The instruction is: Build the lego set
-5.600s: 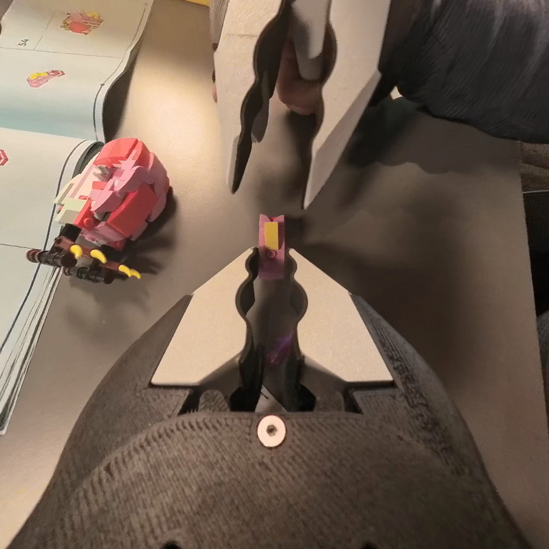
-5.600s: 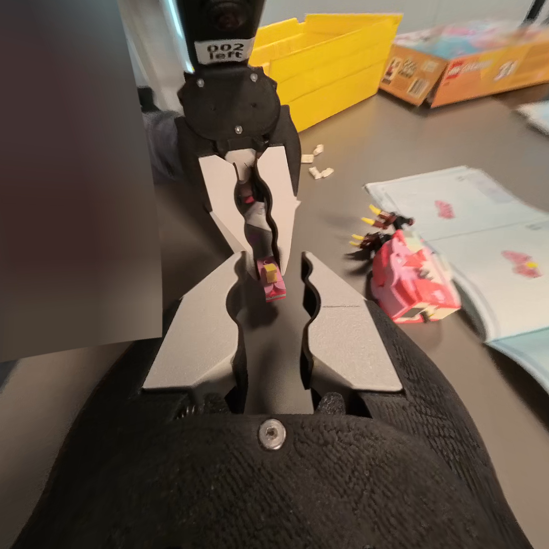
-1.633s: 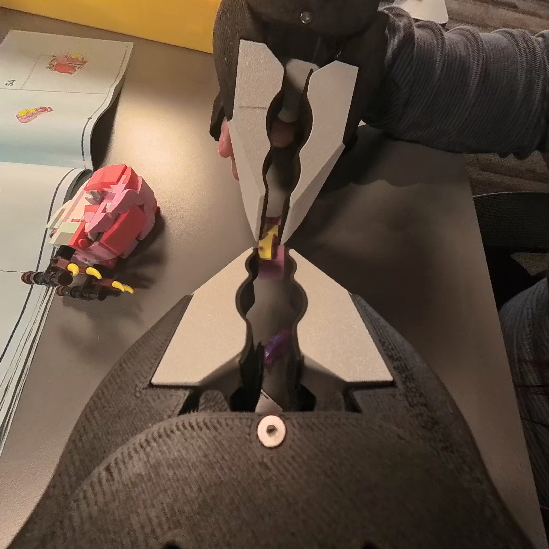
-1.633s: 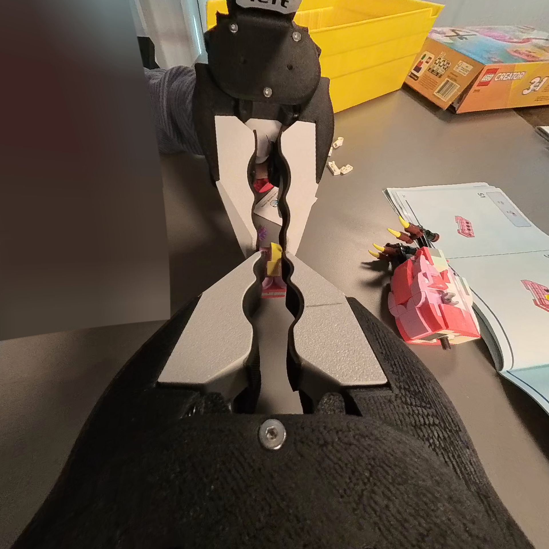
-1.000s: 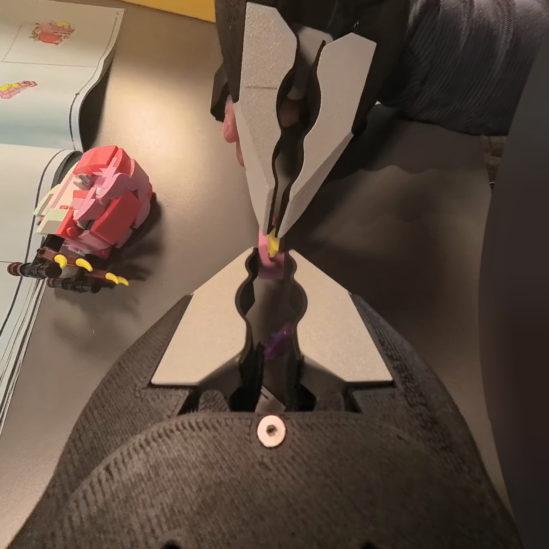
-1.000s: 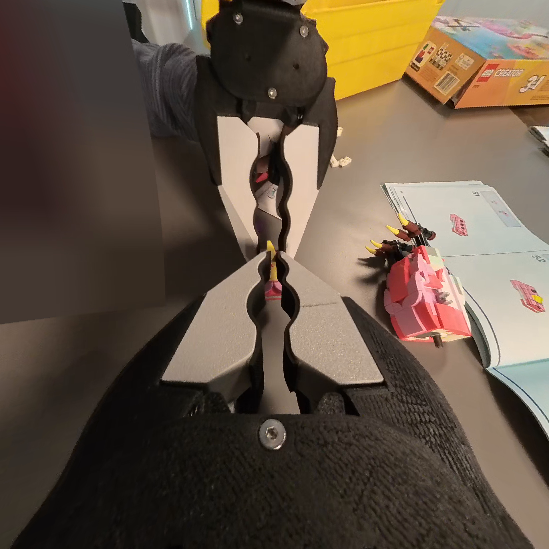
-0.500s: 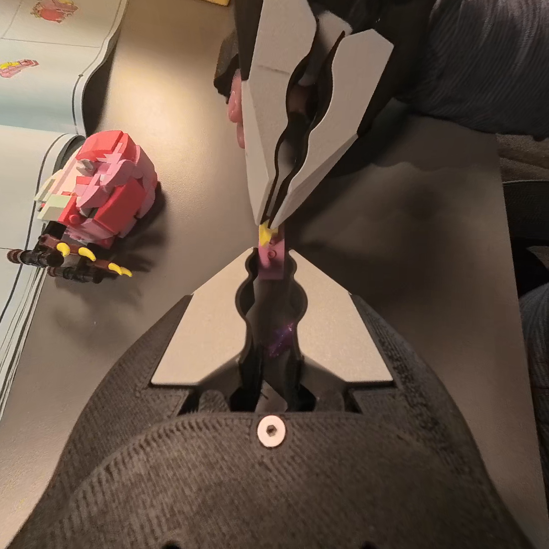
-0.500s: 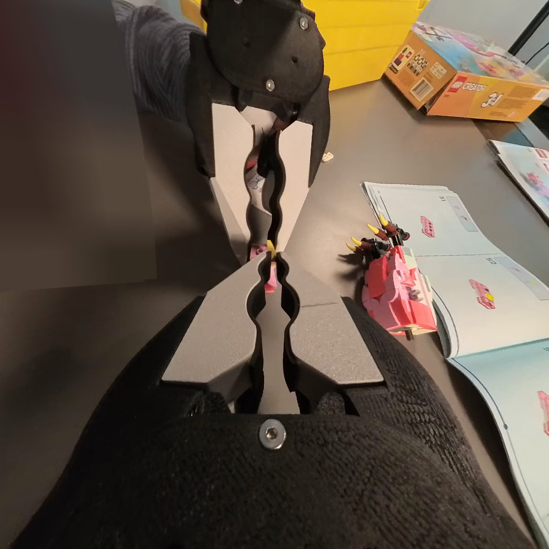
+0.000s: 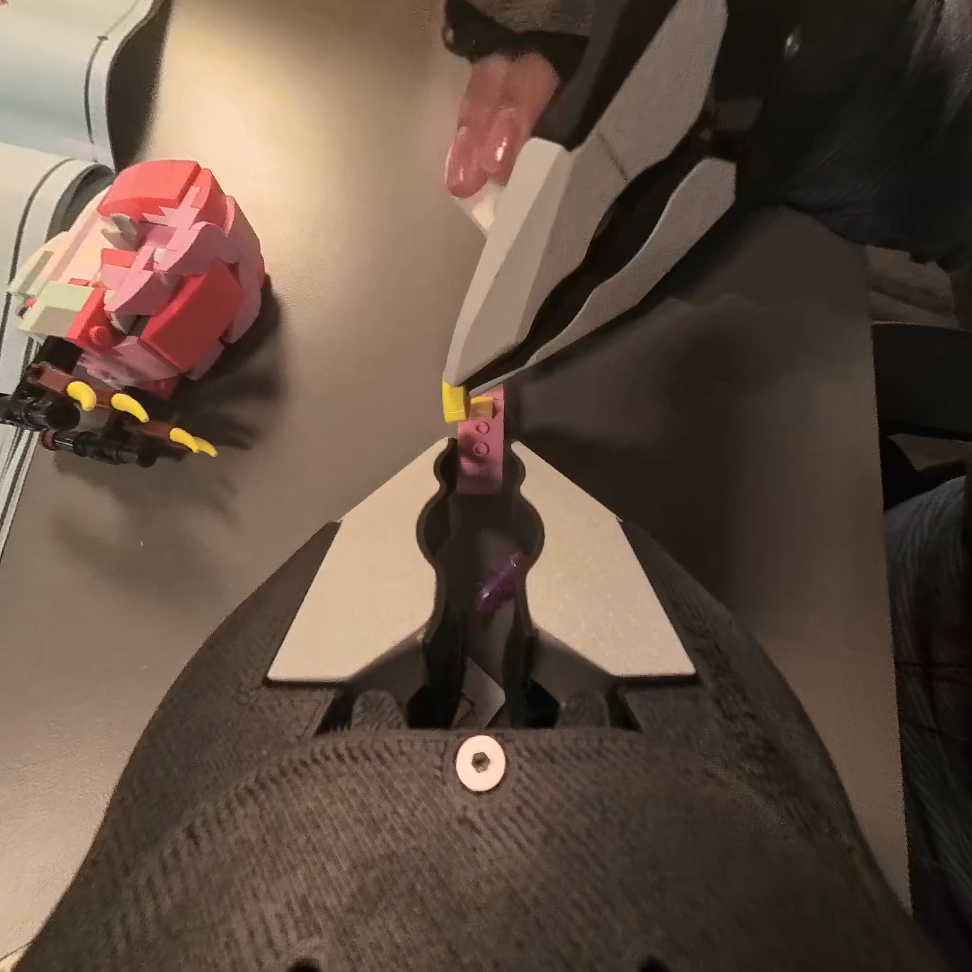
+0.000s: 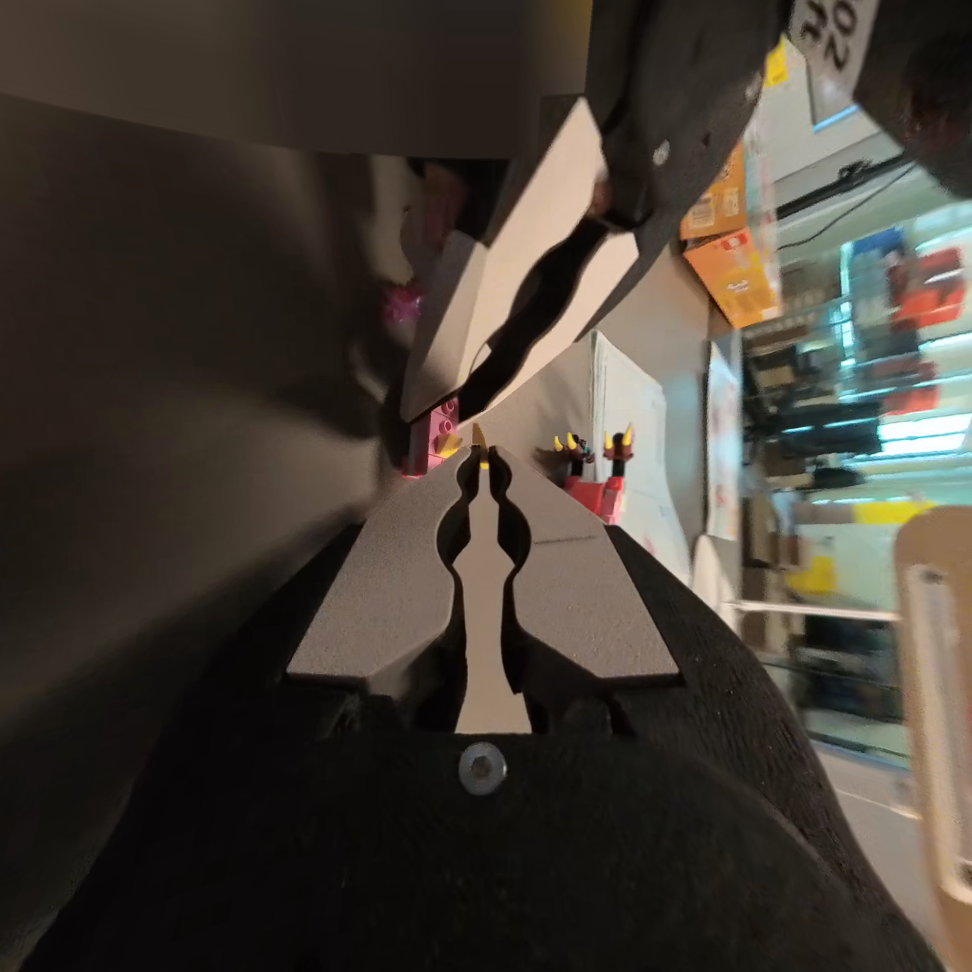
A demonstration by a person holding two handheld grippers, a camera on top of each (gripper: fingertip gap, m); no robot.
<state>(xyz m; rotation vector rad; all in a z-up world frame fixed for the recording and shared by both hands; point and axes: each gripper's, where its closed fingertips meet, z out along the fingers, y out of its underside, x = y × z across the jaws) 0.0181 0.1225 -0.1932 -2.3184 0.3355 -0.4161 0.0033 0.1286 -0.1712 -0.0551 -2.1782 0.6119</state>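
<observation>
My left gripper (image 9: 483,446) is shut on a pink studded brick (image 9: 479,463) and holds it upright above the dark table (image 9: 342,210). My right gripper (image 10: 481,453) is shut on a small yellow piece (image 10: 479,437). In the left wrist view the right gripper (image 9: 458,383) comes in tilted from the upper right, with that yellow piece (image 9: 452,404) at its tips, just left of the brick's top. A darker yellow bit (image 9: 485,407) sits on the brick. In the right wrist view the left gripper (image 10: 421,415) holds the pink brick (image 10: 441,428) just left of my fingertips.
A red and pink brick model with yellow claws (image 9: 147,294) lies on the table to the left and also shows in the right wrist view (image 10: 594,489). An open instruction booklet (image 9: 31,115) lies beside it. A hand (image 9: 489,137) and a dark sleeve (image 9: 894,131) are at the top. Orange boxes (image 10: 736,273) stand behind. My left and right fingertips are right by each other.
My right gripper has rolled over sideways with the yellow piece in its tips. The yellow piece now stands off the pink brick's left side. The left gripper has kept its hold.
</observation>
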